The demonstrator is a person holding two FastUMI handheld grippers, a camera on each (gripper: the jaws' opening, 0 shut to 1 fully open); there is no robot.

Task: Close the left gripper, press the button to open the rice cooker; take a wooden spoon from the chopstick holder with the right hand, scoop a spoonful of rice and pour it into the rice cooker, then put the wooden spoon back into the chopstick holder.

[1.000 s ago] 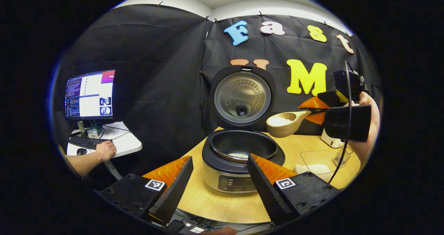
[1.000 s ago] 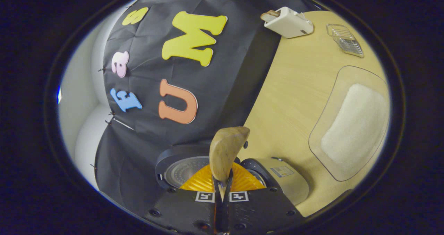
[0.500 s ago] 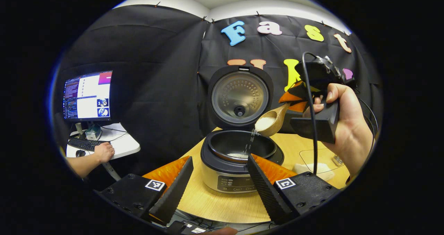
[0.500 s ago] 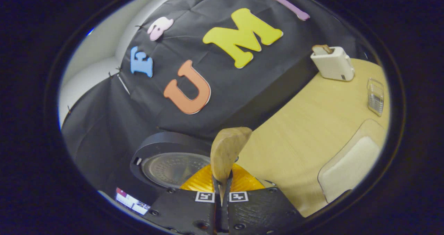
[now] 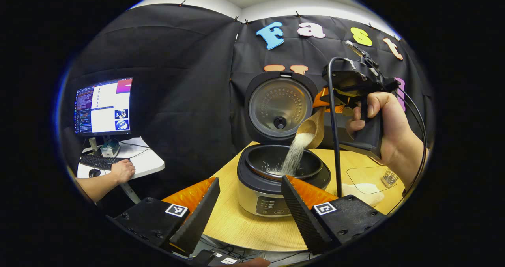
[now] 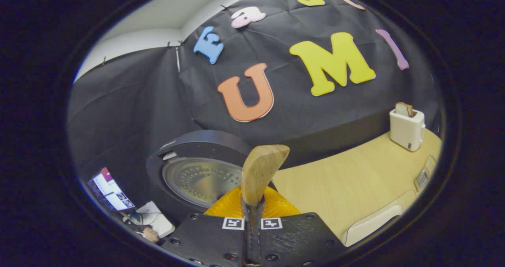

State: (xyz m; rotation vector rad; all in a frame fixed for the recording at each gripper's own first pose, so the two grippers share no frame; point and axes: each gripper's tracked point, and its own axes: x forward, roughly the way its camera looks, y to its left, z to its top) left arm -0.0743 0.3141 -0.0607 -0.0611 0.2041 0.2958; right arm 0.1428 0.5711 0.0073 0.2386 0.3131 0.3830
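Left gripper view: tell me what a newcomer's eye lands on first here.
First, the stream of rice falling from the tilted wooden spoon into the open rice cooker at centre. Next, the right gripper, clamped on the spoon's handle, in a hand at upper right. Then the lit monitor at far left.

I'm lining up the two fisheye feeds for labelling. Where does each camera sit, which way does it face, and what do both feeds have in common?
Left gripper view: rides the left gripper, low at the table edge, facing the open rice cooker; own fingers spread; right gripper and hand beyond.
Right gripper view: rides the right gripper, tilted, facing the booth wall; fingers clamp the wooden spoon.
Shared: cooker lid, spoon, table.
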